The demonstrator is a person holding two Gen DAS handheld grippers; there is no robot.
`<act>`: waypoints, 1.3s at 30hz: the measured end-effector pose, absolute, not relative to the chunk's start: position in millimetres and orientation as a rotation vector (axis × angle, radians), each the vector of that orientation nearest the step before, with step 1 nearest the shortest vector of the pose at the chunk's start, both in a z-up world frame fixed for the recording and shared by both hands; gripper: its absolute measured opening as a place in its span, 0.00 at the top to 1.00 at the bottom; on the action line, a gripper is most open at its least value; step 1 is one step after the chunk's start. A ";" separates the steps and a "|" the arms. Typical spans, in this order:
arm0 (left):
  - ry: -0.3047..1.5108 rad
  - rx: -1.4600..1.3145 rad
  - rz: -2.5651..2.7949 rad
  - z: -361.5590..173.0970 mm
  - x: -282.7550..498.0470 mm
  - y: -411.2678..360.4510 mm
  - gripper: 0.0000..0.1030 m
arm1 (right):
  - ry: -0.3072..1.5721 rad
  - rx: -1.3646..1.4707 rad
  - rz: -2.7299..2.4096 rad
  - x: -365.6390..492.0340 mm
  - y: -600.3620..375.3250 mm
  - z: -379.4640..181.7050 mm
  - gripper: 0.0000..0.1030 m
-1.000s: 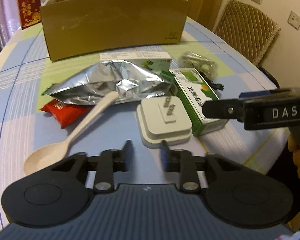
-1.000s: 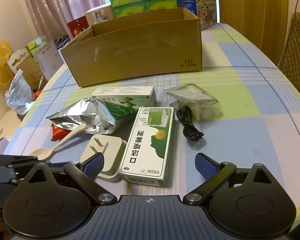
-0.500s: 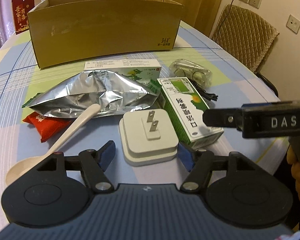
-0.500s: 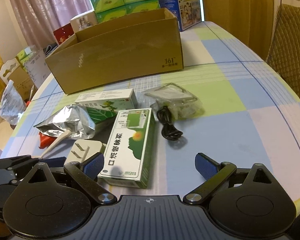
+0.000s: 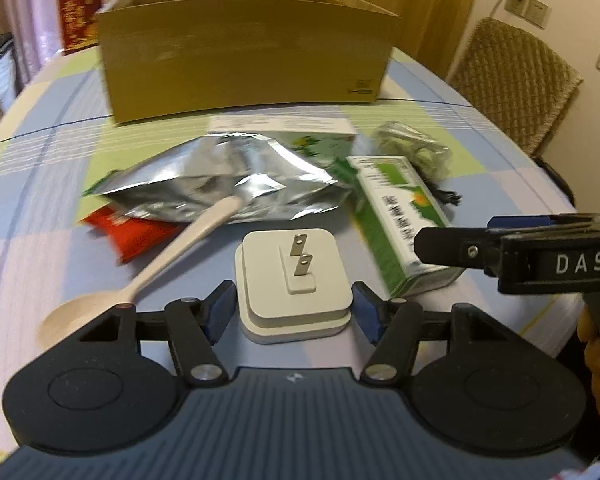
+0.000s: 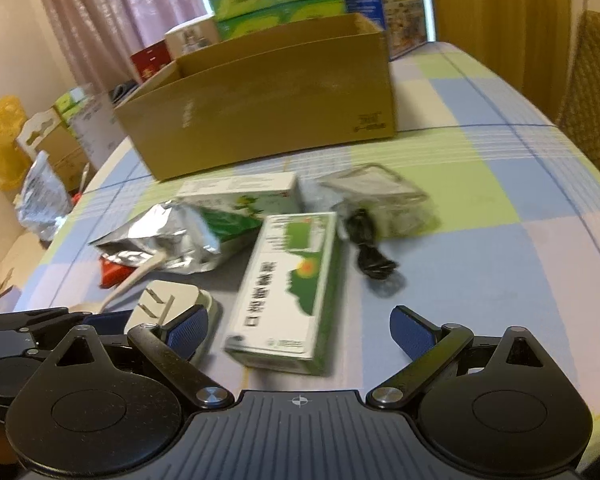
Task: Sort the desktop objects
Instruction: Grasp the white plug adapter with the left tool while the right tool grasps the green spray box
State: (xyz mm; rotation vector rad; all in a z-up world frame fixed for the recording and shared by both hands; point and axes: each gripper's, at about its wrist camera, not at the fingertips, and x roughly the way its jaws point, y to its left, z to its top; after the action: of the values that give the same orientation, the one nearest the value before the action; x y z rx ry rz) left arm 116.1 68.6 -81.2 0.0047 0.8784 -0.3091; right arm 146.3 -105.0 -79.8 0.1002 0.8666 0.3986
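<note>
The step in hand is judged to be the pick-up of the white plug adapter (image 5: pixel 294 284), the first of the loose things to be sorted into the cardboard box (image 5: pixel 246 52) at the back of the counter (image 5: pixel 40 208).

The left gripper (image 5: pixel 294 310) is brought low over the counter with its jaws set wide, one on each side of the adapter; a slim gap is seen on both sides, so nothing is held yet. The adapter lies flat with its two metal prongs pointing up.

The right gripper (image 6: pixel 298 330) is held open and empty, its jaws wide apart, with the near end of the green and white carton (image 6: pixel 290 284) between them but not touched. A hand (image 5: pixel 598 360) is seen at the right edge of the left view, on that gripper's handle.

Beside the adapter, on its left, a pale spoon (image 5: pixel 148 276) is laid with its handle resting against a crumpled foil bag (image 5: pixel 220 178); a red packet (image 5: pixel 132 230) is tucked under the bag. A black cable (image 6: pixel 370 254) and a clear plastic bag (image 6: pixel 380 200) lie well to the right.

Next, the left jaws are to be closed squarely on the adapter's flat sides, low enough that the stepped upper part is not pinched alone. A straight lift is then called for, clear of the spoon, before the carry to the box.
</note>
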 end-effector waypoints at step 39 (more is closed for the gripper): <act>0.847 0.066 -0.185 -89.6 113.3 71.2 0.41 | 0.810 -0.089 0.402 149.0 -95.5 -105.2 0.43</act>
State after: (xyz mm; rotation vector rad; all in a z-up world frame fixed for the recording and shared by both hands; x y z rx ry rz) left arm 113.3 71.2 -89.6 0.0657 0.8474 -0.1853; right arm 149.0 -95.5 -105.2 -0.0886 0.8095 0.4020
